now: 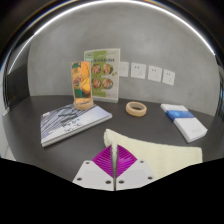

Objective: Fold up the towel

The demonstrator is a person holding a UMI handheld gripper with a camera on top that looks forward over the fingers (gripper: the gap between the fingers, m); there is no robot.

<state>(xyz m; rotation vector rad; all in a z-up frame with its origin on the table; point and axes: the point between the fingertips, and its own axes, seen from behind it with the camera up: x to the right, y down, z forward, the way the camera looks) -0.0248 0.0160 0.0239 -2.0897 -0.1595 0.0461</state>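
Note:
A cream towel (160, 150) lies on the dark grey table (30, 125), just ahead of the fingers and off to their right. Its near left corner runs in between the fingertips. My gripper (115, 148) is shut on that corner: the two magenta pads (103, 160) meet along a thin pale line of cloth. The part of the towel nearest me is hidden behind the fingers.
A stack of magazines (75, 122) lies ahead to the left. Behind it stand an orange printed box (83, 84) and a green-and-white card (106, 70). A roll of tape (135, 108) sits mid-table, with a blue-and-white packet (182, 118) to its right. Wall sockets (150, 72) line the grey wall.

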